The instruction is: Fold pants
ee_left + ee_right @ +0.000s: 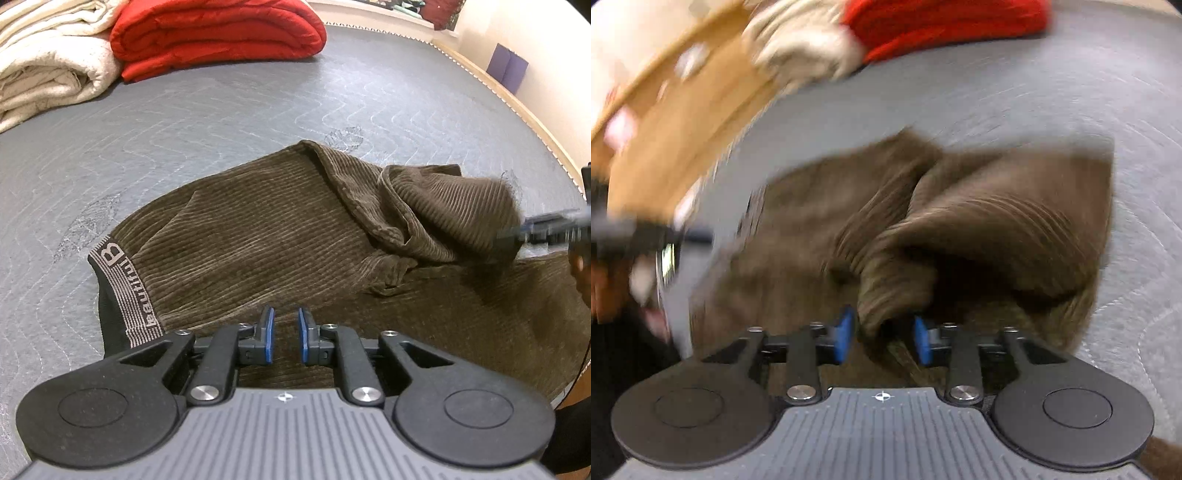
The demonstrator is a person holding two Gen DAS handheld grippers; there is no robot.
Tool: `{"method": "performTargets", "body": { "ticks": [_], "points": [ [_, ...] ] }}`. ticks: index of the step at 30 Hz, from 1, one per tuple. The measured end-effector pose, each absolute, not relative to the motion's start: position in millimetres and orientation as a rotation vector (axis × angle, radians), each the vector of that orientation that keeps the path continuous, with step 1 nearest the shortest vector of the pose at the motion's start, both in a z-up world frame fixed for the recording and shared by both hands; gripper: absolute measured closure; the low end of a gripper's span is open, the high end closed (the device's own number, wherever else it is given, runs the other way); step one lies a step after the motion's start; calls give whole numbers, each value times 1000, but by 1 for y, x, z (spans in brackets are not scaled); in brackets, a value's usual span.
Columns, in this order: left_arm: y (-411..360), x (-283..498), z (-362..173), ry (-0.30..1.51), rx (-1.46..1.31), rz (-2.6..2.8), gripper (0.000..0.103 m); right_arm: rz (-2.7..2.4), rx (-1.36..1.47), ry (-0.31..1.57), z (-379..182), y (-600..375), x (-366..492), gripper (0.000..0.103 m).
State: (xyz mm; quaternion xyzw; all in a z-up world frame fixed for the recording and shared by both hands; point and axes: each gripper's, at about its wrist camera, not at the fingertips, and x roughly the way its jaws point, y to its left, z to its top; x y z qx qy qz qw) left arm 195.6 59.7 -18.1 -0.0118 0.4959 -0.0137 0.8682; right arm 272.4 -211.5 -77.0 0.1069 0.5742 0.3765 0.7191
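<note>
One garment: brown corduroy pants [258, 236] are lying across a grey quilted mattress [221, 122], the striped waistband [125, 291] at the near left in the left wrist view, one leg bunched and lifted toward the right.
Two folded blankets: a red one [218, 37] and a cream one [48, 62] are sitting side by side, touching, at the far end of the mattress, well apart from the pants.
Other surroundings: a wooden bed edge [517, 107] is running along the far right side, with a purple object [508, 68] beyond it against the wall.
Two tongs: one in each of the person's hands.
Left tongs [286, 336]: hovering low over the pants near the waistband, blue pads [269, 334] standing a narrow gap apart, nothing gripped between them.
Right tongs [882, 334]: blurred with motion, pads parted, a raised fold of the pants leg [897, 291] sitting in the gap; the pads are not pressing on it.
In the way: the bunched leg is lying on top of the flat part of the pants.
</note>
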Motion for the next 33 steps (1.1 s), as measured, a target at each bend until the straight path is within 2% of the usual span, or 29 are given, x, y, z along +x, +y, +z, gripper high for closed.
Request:
{"method": "performTargets", "body": {
  "ticks": [2, 10, 12, 13, 14, 17, 20, 22, 25, 26, 27, 31, 32, 33],
  "points": [
    [59, 197, -20, 1041, -24, -22, 88, 802, 334, 1271, -80, -213, 283, 51],
    [57, 203, -28, 1060, -16, -13, 81, 712, 476, 1301, -104, -197, 311, 51],
    [56, 204, -29, 1057, -19, -11, 81, 673, 467, 1255, -103, -193, 317, 64],
    [56, 204, -30, 1054, -20, -8, 81, 637, 447, 1207, -96, -192, 322, 84],
    [55, 203, -30, 1048, -16, -8, 81, 594, 438, 1137, -86, -193, 325, 92],
    [47, 200, -29, 1013, 19, -30, 81, 358, 560, 876, -51, -228, 339, 95],
    [34, 203, -30, 977, 30, -85, 81, -41, 709, 609, -24, -298, 335, 95],
    [21, 212, -33, 953, 22, -138, 81, -259, 676, 547, -23, -337, 331, 94],
    [-10, 232, -43, 916, 50, -205, 78, -338, 674, 738, -64, -378, 339, 83],
    [-22, 240, -48, 911, 53, -222, 73, -359, 679, 803, -80, -385, 338, 79],
    [-32, 248, -54, 910, 48, -236, 62, -364, 693, 858, -94, -391, 337, 78],
    [-72, 281, -88, 929, 40, -257, 51, -349, 826, 968, -135, -413, 328, 68],
    [-80, 288, -97, 940, 50, -255, 42, -341, 864, 972, -140, -416, 328, 68],
    [-88, 293, -105, 949, 60, -256, 38, -335, 898, 973, -143, -426, 326, 68]
  ]
}}
